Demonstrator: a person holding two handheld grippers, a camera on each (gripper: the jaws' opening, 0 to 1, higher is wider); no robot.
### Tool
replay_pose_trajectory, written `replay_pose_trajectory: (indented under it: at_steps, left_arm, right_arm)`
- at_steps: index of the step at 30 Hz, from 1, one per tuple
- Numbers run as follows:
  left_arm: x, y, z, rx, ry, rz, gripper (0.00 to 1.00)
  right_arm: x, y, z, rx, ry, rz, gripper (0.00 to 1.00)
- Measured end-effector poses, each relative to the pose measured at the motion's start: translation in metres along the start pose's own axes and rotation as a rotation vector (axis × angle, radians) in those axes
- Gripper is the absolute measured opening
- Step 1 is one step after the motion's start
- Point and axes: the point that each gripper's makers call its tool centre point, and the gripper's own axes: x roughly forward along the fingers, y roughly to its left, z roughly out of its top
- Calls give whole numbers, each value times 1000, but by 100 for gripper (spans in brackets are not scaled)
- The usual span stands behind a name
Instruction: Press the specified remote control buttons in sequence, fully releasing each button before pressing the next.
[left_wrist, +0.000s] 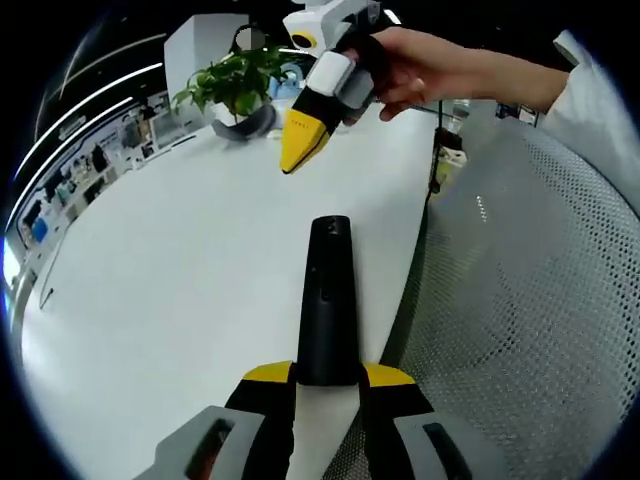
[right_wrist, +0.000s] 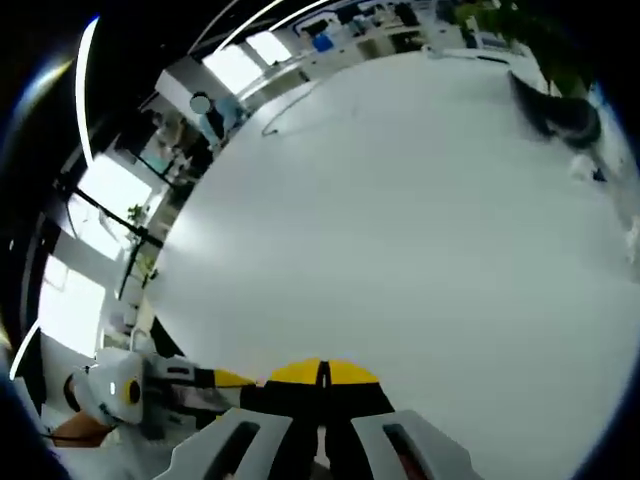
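Left gripper (left_wrist: 326, 378) clamped on near end of black remote (left_wrist: 327, 300), held out over white table (left_wrist: 180, 290). Right gripper (left_wrist: 297, 152) raised above, yellow jaws closed together, nothing held. Advisable: descend tip-first onto target button, hold remote level, lift fully off afterwards.

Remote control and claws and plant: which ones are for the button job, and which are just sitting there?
For the job:
- black remote control, held in the left claw
- right claw, shut, held by a hand above the white table

Just sitting there:
- potted plant
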Motion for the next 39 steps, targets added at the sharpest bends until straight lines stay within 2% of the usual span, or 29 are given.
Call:
replay_pose_trajectory:
  at_steps: [3, 4, 5, 6, 7, 8, 9, 12, 18, 22, 26, 30, 39]
  left_arm:
    - [0, 0, 0, -4, -5, 1, 24]
    - [0, 0, 0, -5, -7, 1, 24]
    - [0, 0, 0, -2, -11, 1, 24]
    - [0, 0, 0, -3, -12, 0, 24]
    - [0, 0, 0, -2, -12, 0, 24]
    - [0, 0, 0, -3, -12, 0, 24]
    - [0, 0, 0, -3, -12, 0, 24]
    - [0, 0, 0, -3, -15, 0, 24]
    - [0, 0, 0, 3, -16, -1, 24]
    - [0, -1, 1, 9, -20, -4, 24]
    - [1, -4, 1, 16, -22, -14, 24]
    - [1, -4, 2, 17, -21, -16, 24]
    - [2, -3, 2, 16, -25, -18, 24]
  right_arm:
    - [1, -7, -19, 7, 24, -1, 0]
    - [3, -12, -32, -4, 46, -10, 0]
    - [4, -17, -40, -13, 59, -23, 0]
    - [3, -24, -47, 13, 97, -59, 0]
    - [-1, -24, -47, 43, 125, -68, 0]
    - [-1, -15, -29, 24, 30, -7, 0]
    - [-1, -13, -23, 31, -11, 8, 0]
    - [2, -20, -34, 49, 62, -9, 0]
    - [6, -22, -32, 72, 60, 11, 0]
    - [7, -14, -36, 112, 82, 63, 0]
    - [10, -15, -36, 102, 78, 58, 0]
    - [14, -17, -44, 113, 126, 49, 0]
    - [13, -20, -44, 152, 106, 68, 0]
